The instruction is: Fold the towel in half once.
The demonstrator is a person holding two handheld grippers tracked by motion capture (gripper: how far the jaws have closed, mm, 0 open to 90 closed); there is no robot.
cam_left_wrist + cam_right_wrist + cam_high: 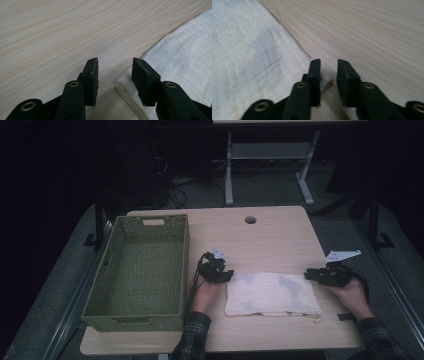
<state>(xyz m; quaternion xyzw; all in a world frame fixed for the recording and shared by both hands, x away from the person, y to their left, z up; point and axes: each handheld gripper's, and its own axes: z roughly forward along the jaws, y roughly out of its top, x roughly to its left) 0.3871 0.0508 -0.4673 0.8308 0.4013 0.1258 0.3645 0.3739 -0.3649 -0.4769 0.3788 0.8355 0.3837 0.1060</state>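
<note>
Pale wood table (280,235) fills our view, with a green woven basket (137,270) on its left side. Right of the basket lies a folded white cloth (272,295), flat near the table's front edge. We see the left hand-held gripper (226,275) at the cloth's left corner and the right hand-held gripper (311,274) at its right corner, both with jaws spread, holding nothing.

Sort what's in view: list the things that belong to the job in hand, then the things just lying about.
In the job:
folded white cloth
left gripper, open at its far left corner
right gripper, open at its far right corner

Lying about:
green woven basket
second table behind
</note>
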